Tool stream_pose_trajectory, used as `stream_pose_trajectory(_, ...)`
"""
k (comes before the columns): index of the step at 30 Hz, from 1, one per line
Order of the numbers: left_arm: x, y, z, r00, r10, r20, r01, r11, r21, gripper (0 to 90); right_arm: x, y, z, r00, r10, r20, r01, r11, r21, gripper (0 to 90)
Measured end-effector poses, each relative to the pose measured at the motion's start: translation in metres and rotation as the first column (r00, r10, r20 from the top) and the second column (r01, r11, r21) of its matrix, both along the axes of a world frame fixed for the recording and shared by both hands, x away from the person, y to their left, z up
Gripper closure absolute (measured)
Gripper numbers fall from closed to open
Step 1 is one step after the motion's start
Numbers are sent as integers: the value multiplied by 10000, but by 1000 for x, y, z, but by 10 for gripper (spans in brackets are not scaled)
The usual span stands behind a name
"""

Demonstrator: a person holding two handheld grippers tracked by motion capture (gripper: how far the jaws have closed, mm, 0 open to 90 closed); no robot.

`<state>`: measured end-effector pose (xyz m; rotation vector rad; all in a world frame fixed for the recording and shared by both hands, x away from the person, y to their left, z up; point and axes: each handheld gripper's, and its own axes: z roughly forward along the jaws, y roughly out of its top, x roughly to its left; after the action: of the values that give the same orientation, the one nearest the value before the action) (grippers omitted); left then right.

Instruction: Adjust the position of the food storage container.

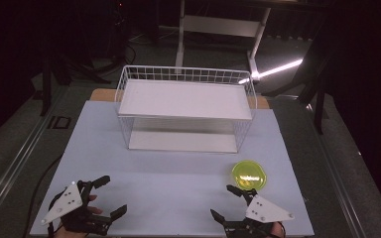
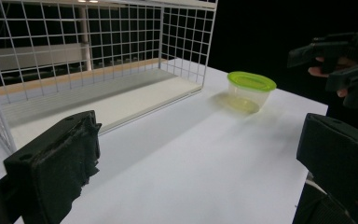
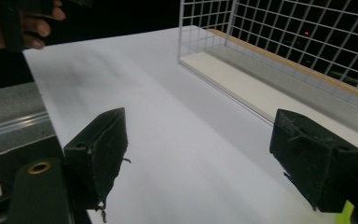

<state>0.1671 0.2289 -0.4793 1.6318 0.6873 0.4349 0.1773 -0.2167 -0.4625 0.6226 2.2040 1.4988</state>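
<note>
A clear round container with a yellow-green lid (image 1: 249,174) stands on the white tabletop (image 1: 168,178), right of centre and in front of a white wire rack (image 1: 186,74). My right gripper (image 1: 224,202) is open just in front of the container, empty. My left gripper (image 1: 110,196) is open at the front left, also empty. In the left gripper view the open jaws (image 2: 196,163) frame bare table, with the container (image 2: 251,91) ahead to the right and the rack (image 2: 182,42) to the left. The right gripper view has its open jaws (image 3: 205,156) facing the rack's lower shelf (image 3: 242,86).
The rack has a flat white upper shelf (image 1: 186,101) and a lower shelf (image 1: 178,141), with its front side open. A wooden strip (image 1: 101,94) runs behind it. Dark floor and a white stand (image 1: 218,25) lie beyond the table.
</note>
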Motion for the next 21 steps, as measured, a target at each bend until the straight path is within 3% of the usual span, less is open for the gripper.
stream_pose_trajectory(4,1,4,1,9999,160,16,-159,9996,-216,2,-4,2,3,9995,285,170,-285,9996,26,160)
stream_pose_trajectory(7,1,5,1,9998,217,54,-216,9997,-132,2,-8,5,7,9985,482,249,-482,9988,-4,147)
stream_pose_trajectory(8,3,6,0,9997,224,-19,-224,9996,-171,2,-10,7,9,9983,525,268,-522,9986,-112,147)
stream_pose_trajectory(9,4,6,-1,9997,247,-69,-248,9996,-157,2,-17,12,15,9963,601,611,-581,9977,-334,147)
stream_pose_trajectory(12,5,6,-3,9995,261,-156,-263,9995,-159,2,-21,19,22,9949,689,741,-657,9969,-441,142)
stream_pose_trajectory(14,5,5,-2,9997,211,-123,-212,9997,-120,2,-19,22,27,9952,826,519,-804,9959,-418,141)
stream_pose_trajectory(16,4,3,-2,9999,172,-12,-172,9998,-51,2,-16,21,32,9958,764,498,-757,9970,-168,140)
stream_pose_trajectory(21,3,1,-2,10000,76,3,-76,10000,36,2,-6,18,47,9967,531,618,-528,9986,-67,135)
